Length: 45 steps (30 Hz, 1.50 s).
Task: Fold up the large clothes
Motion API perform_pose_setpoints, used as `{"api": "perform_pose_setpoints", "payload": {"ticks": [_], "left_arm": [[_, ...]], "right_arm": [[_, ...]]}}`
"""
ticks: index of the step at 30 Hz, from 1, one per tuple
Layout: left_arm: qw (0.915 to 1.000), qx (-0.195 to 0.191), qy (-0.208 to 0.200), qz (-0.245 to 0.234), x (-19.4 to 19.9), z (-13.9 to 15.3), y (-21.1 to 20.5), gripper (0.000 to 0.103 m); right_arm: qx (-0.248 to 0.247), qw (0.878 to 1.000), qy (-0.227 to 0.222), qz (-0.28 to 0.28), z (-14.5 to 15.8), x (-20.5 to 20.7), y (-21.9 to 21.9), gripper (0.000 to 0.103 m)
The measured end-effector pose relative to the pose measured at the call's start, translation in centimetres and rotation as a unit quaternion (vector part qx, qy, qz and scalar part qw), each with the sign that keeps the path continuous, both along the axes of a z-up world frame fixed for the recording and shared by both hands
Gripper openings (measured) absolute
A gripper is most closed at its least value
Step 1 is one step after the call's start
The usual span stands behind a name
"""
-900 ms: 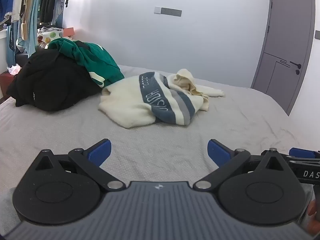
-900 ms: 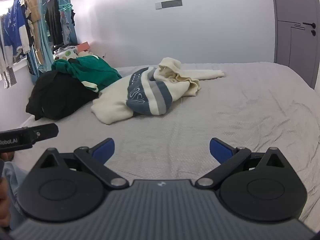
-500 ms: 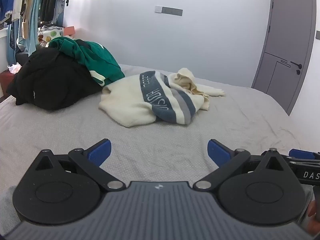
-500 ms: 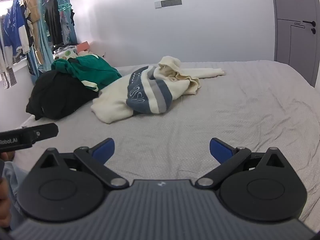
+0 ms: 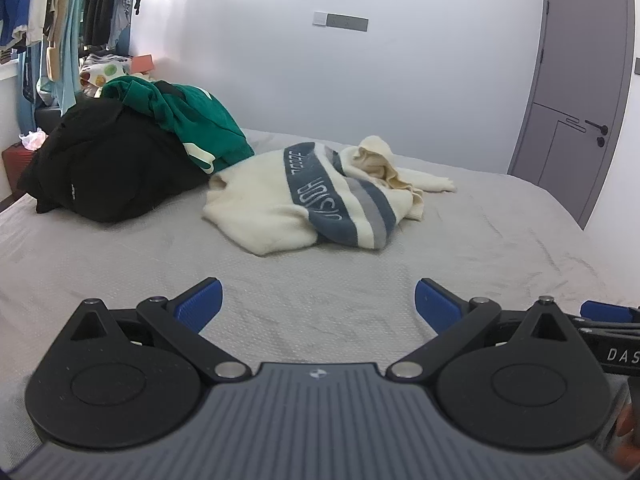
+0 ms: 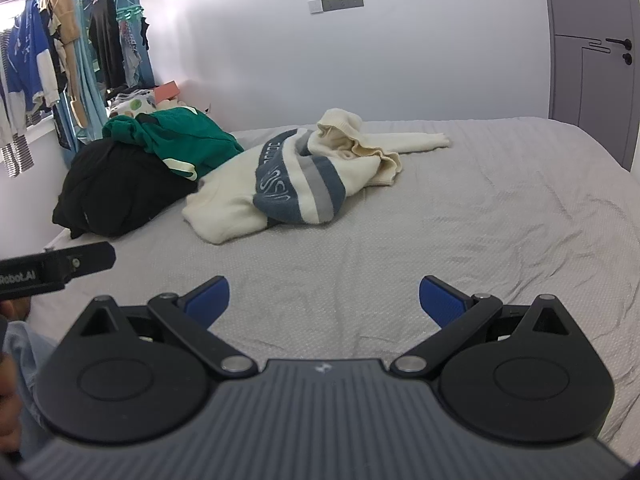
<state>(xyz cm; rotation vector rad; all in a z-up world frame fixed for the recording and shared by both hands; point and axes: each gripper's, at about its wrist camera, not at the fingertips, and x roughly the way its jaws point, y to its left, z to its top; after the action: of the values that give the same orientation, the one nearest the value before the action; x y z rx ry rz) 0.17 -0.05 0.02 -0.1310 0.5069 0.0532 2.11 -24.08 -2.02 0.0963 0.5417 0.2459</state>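
Note:
A crumpled cream sweater with blue and grey stripes lies in the middle of the grey bed; it also shows in the right wrist view. My left gripper is open and empty, low over the near part of the bed, well short of the sweater. My right gripper is open and empty, likewise short of the sweater. The side of the left gripper shows at the left of the right wrist view. One sleeve stretches toward the far right.
A black garment with a green one on top is piled at the bed's left. Clothes hang on a rack at far left. A grey door stands at right. The white wall is behind the bed.
Both grippers have moved slightly forward toward the sweater, which sits a little lower and larger in view. Both stay open.

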Motion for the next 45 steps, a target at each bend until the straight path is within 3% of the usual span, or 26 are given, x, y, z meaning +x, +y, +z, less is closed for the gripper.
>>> {"api": "perform_pose_setpoints", "payload": {"ticks": [45], "left_arm": [[1.0000, -0.005, -0.001, 0.003, -0.06, -0.05, 0.45, 0.103]], "right_arm": [[0.002, 1.000, 0.016, 0.007, -0.62, 0.77, 0.03, 0.103]]}}
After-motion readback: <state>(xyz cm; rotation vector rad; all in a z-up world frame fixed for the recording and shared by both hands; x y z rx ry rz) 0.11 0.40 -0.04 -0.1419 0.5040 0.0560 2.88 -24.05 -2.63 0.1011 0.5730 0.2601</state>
